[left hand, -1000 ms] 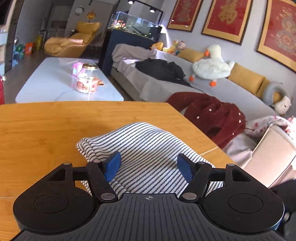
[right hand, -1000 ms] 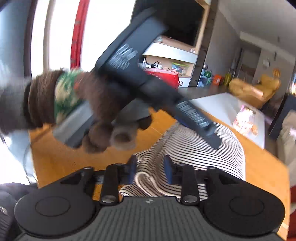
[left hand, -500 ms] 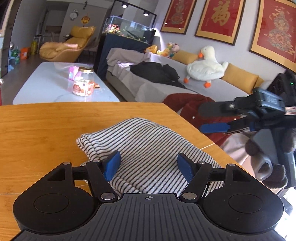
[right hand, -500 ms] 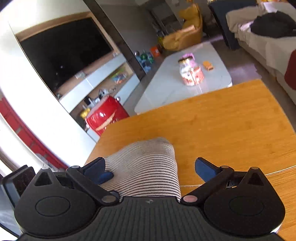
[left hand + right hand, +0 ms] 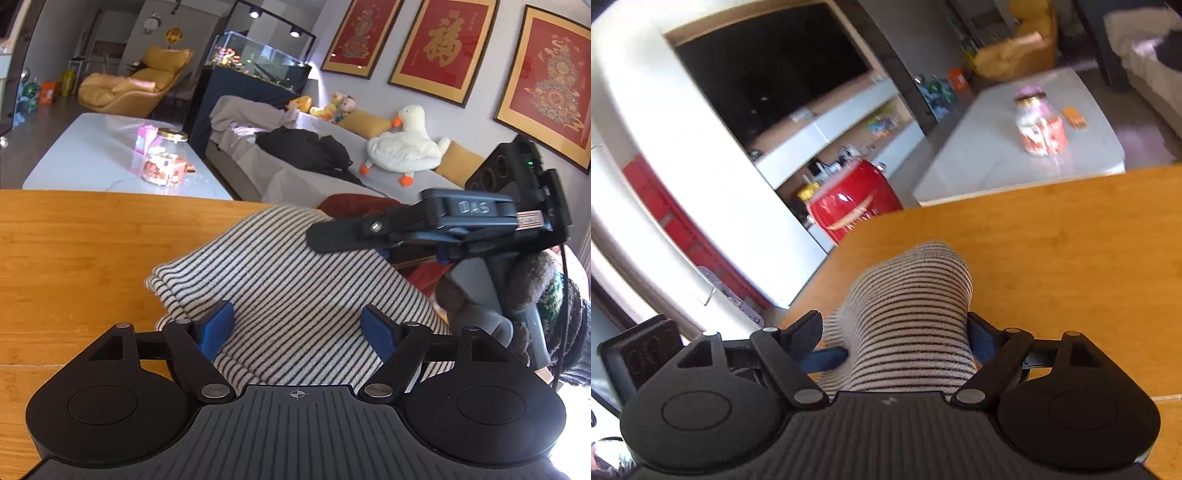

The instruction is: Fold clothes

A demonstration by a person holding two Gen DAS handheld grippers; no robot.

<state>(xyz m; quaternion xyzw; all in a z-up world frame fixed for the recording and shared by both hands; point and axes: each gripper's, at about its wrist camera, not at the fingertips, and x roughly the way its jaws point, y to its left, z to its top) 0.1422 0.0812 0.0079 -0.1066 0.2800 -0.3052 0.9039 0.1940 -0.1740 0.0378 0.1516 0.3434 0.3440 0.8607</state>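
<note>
Left wrist view: the orange-brown wooden table (image 5: 74, 240) fills the left half of the frame, bare wood. The white knitted garment with thin black stripes (image 5: 288, 280) lies centre frame in a stacked bundle, several layered edges showing at its left side. The left gripper (image 5: 297, 326) hangs over the near part of the bundle; its blue-padded fingers (image 5: 218, 325) are spread wide, with cloth between them but nothing pinched. At right of frame the right gripper (image 5: 332, 236) reaches in over the bundle's far right side; its finger state cannot be told from this angle.

Right wrist view: the fingers are wide apart and straddle a raised hump of the striped garment (image 5: 905, 317); contact with the cloth on the right looks close, but no clamping is evident.

Judgement: folding appears largely done, the garment compact; a last fold or tidying may remain.

Edges: the bundle reaches close to the table's right edge, with a dark red garment (image 5: 354, 203) beyond it. Open table lies to the left and ahead.
</note>
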